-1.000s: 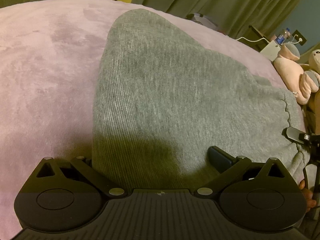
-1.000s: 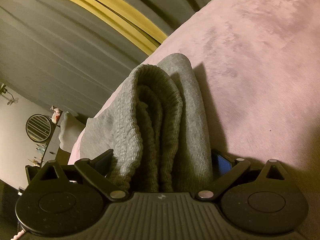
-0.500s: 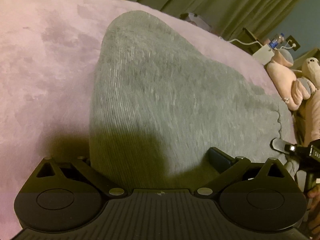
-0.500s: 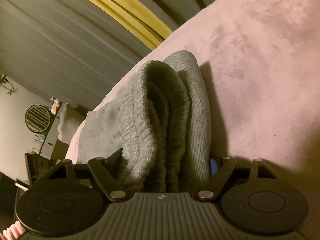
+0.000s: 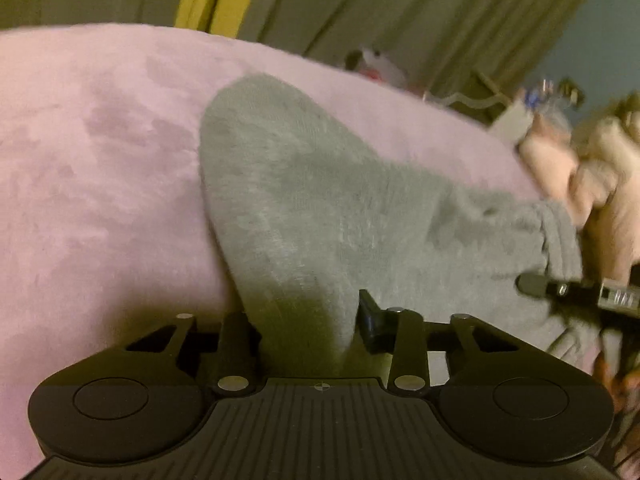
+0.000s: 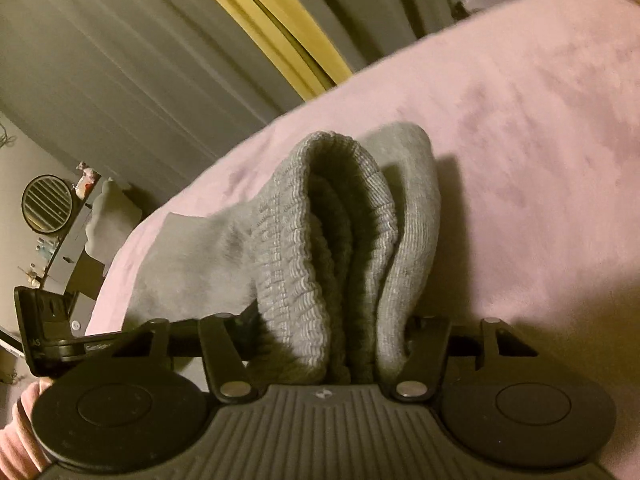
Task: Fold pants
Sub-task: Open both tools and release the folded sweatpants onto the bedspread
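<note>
Grey knit pants lie folded on a pink blanket. In the left wrist view my left gripper has its jaws closing on the near corner of the fold. The cloth fills the gap between the fingers and is pulled up into a narrow tongue. At the right edge the right gripper holds the ribbed waistband. In the right wrist view my right gripper has its jaws closing on the bunched waistband layers. The left gripper shows at the far left.
Pink plush toys sit at the bed's right side, near a bottle and a white cable. Grey-green curtains with a yellow strip hang behind the bed. A round fan stands on a dresser. A pink sleeve is at the lower left.
Both pairs of jaws have narrowed from wide open onto the cloth. Both grippers have risen a little, and the near edge of the pants is drawn up off the blanket.
</note>
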The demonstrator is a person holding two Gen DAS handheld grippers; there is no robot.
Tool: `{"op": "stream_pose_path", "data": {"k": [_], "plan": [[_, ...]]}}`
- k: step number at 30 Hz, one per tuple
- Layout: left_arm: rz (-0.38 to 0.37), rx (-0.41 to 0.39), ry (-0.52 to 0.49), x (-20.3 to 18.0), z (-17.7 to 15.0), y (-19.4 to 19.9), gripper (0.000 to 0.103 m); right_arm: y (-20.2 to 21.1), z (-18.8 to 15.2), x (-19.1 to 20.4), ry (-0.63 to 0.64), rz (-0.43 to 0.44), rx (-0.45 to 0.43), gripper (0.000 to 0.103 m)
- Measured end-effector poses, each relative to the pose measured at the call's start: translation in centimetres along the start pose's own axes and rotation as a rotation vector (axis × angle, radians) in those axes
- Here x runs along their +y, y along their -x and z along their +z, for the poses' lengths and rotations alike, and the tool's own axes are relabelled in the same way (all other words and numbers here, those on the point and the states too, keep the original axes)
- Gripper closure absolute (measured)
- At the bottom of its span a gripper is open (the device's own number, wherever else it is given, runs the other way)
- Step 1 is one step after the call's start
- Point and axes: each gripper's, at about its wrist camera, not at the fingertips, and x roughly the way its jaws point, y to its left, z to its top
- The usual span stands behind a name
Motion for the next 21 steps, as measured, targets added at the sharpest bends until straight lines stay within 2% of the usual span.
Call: {"op": "stream_pose_path", "data": {"k": [3,7,11,13,14,15,16,17,18,21], "plan": [[-0.018,-0.034,-0.013,-0.4,0.3,1.2,0.069,0.8,0.9,1.7,-0.007,0.079,-0.027,0.048],[-0.048,-0.11,-0.045,-1.8,2.0,3.0,0.069,1.1,3.0,4.2,0.027,0.126,-0.058,0.049],[-0.011,-0.199,-0.06,-2.5,5.1,4.3,0.069,1.0,6.2,5.8,0.045,0.142,-0.123,0.049],[0.008,-0.217,-0.049,-2.5,6.8,4.3,0.065,0.5,7.9,5.7,0.022,0.154,-0.145,0.048],[0.038,-0.207,-0.025,-2.3,7.6,4.1,0.053,0.2,8.7,5.7,0.012,0.144,-0.138,0.045],[0.091,-0.197,-0.001,-2.1,8.2,3.8,0.039,-0.4,9.6,5.5,0.006,0.107,-0.121,0.033],[0.171,-0.19,0.018,-1.8,8.5,3.6,0.033,-0.8,10.4,5.4,0.004,0.037,-0.105,0.014],[0.248,-0.184,0.02,-1.5,8.5,3.5,0.024,-1.0,11.0,5.2,0.012,-0.081,-0.107,0.01],[0.28,-0.177,0.003,-1.4,8.1,3.5,0.018,-0.8,11.2,5.2,0.037,-0.154,-0.132,0.01],[0.285,-0.162,-0.072,-1.6,5.3,3.6,0.009,0.1,10.1,4.8,0.077,-0.217,-0.147,0.004]]}}
